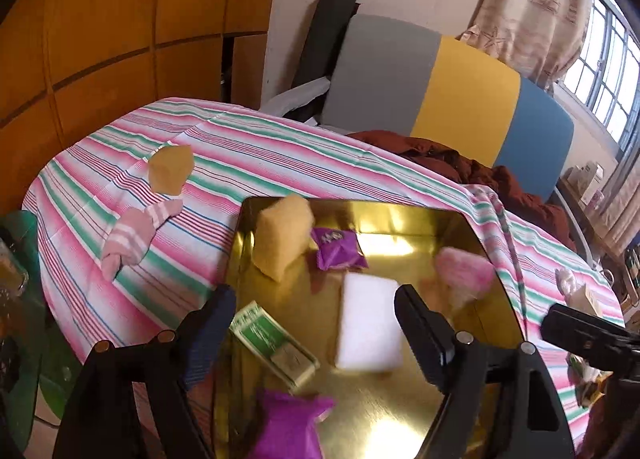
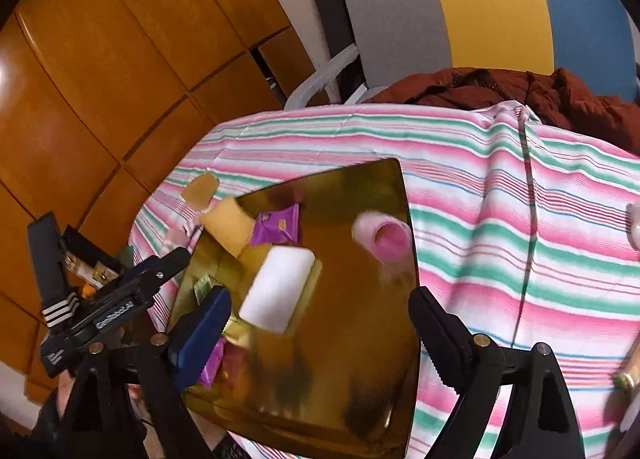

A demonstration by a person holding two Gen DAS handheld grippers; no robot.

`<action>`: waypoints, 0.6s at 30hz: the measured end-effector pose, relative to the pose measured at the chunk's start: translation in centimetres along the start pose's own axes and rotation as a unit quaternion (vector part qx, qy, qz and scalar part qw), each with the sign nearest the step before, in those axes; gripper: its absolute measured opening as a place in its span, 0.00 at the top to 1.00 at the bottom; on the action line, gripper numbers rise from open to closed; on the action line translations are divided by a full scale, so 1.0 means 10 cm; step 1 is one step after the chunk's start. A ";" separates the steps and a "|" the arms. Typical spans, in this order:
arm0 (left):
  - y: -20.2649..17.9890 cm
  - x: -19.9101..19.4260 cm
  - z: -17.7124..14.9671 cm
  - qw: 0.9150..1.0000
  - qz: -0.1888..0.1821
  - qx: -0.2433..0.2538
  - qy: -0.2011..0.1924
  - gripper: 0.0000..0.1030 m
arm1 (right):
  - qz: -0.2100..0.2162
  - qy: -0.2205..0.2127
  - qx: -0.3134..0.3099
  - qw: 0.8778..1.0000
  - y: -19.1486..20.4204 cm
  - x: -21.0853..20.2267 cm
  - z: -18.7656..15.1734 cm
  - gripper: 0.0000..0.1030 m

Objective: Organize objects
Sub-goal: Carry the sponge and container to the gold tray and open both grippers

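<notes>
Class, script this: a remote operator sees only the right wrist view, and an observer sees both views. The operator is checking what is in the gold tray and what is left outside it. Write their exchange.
Operator: What is the pink scrap left of the tray?
Observer: A rolled pink striped sock. It lies on the cloth, outside the gold tray.
Operator: Is the left hand-held gripper carrying anything?
Observer: No. The left hand-held gripper is open above the tray, and its fingers grip nothing.
Operator: I can barely see something green at the tray's left edge.
Observer: It is a green-and-white packet, lying flat in the tray beside the white sponge.
</notes>
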State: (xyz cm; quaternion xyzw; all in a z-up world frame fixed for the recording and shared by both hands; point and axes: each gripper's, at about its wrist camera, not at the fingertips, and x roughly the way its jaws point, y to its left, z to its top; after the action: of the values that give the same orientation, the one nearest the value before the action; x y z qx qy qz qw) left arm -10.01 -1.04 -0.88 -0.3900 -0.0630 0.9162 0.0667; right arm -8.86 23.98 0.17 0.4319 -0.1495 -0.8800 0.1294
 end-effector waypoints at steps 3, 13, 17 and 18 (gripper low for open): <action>-0.07 -0.09 -0.12 1.000 -0.006 0.009 0.002 0.19 | -0.011 0.003 -0.011 1.000 0.05 0.01 -0.10 0.12; -0.16 -0.30 -0.34 1.000 0.005 0.021 -0.002 0.19 | -0.059 -0.019 -0.036 0.997 0.13 -0.12 -0.32 0.11; -0.15 -0.35 -0.40 1.000 0.025 0.015 -0.007 0.19 | -0.093 -0.042 -0.053 0.993 0.20 -0.22 -0.39 0.10; -0.14 -0.36 -0.41 0.999 0.029 0.014 -0.008 0.19 | -0.104 -0.050 -0.059 0.992 0.23 -0.25 -0.41 0.10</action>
State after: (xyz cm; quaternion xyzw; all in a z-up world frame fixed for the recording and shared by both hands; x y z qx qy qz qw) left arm -4.43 0.00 -0.93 -0.3835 -0.0397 0.9216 0.0454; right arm -3.87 22.14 0.38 0.3917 -0.0577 -0.9166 0.0546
